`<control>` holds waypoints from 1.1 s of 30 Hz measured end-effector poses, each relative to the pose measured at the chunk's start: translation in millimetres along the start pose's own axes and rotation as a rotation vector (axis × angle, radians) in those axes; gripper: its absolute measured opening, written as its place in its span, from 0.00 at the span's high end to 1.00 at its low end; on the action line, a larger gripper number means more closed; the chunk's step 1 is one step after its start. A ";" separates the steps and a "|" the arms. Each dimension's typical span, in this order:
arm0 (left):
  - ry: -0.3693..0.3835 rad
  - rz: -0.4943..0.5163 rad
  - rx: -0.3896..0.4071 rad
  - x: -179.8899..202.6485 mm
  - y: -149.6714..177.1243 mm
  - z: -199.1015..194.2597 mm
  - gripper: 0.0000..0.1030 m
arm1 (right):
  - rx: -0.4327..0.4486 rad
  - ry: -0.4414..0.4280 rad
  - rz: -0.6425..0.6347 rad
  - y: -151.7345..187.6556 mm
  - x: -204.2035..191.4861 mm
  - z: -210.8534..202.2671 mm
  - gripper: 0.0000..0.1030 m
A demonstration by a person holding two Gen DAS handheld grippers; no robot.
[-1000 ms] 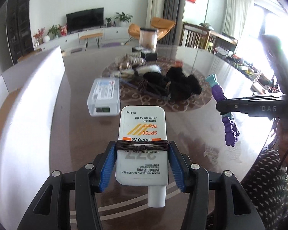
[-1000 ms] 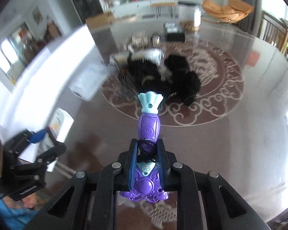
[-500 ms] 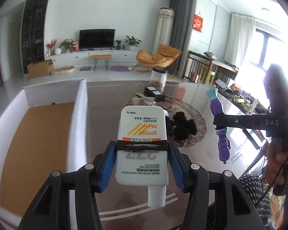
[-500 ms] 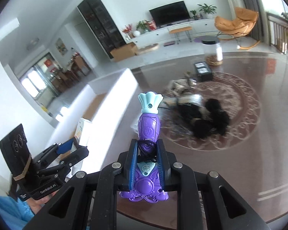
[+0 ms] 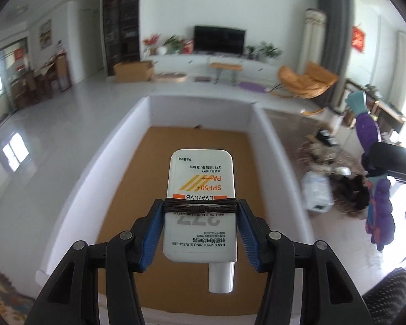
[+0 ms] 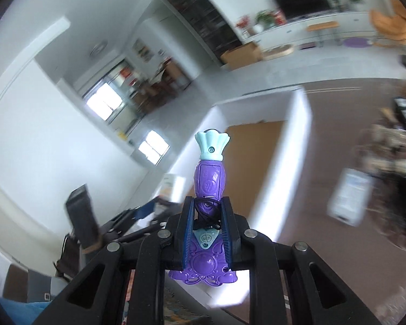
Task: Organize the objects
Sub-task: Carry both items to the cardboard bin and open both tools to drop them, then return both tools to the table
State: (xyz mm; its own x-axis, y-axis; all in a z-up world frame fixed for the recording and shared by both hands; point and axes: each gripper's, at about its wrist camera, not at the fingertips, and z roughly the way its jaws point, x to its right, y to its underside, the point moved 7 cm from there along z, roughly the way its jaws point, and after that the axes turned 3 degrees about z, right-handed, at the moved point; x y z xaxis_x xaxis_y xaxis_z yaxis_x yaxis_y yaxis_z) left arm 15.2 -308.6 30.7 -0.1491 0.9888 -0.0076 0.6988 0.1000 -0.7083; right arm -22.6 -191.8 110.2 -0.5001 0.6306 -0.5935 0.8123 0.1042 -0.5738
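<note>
My left gripper (image 5: 200,211) is shut on a white sunscreen tube (image 5: 200,203), cap toward the camera, with a dark hair tie wound around it. It hangs over the white-walled box (image 5: 273,146) with a brown floor. My right gripper (image 6: 208,211) is shut on a purple toy with a teal fan-shaped top (image 6: 209,173), held upright. That toy also shows in the left wrist view (image 5: 379,189), to the right of the box. In the right wrist view the box (image 6: 292,146) lies ahead and the left gripper with its tube (image 6: 170,187) is at lower left.
On the brown table right of the box lie a clear plastic case (image 5: 316,192), a pile of dark hair accessories (image 5: 354,189) on a patterned round mat and a small black box (image 6: 404,113). The living room lies beyond.
Both grippers swung left from over the table toward the box. The left gripper now has the tube above the box's floor. Both kept their holds.
</note>
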 end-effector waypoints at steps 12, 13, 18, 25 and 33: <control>-0.135 -0.071 -0.163 -30.8 27.5 46.3 0.17 | -0.107 0.225 -0.162 24.3 19.9 100.6 0.29; -0.132 -0.079 -0.136 -25.9 22.4 43.2 0.17 | -0.057 0.238 -0.176 19.8 20.7 85.4 0.20; -0.021 -0.062 -0.001 24.5 -4.8 13.4 0.17 | 0.174 0.418 -0.249 6.5 55.5 3.1 0.04; 0.354 0.060 0.040 173.8 6.1 -22.3 0.01 | 0.218 0.877 -0.219 57.3 193.4 -66.9 0.00; 0.403 0.218 -0.130 281.2 70.2 48.7 0.01 | 0.222 0.986 0.164 118.6 301.5 -141.6 0.00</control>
State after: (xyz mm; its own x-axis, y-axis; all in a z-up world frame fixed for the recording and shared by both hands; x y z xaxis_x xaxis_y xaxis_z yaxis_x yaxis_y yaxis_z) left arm -11.7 -29.0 -55.5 0.2763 0.9498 0.1466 0.7690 -0.1270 -0.6265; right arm -34.5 119.6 -56.9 0.1635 0.9865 -0.0031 0.7246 -0.1223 -0.6782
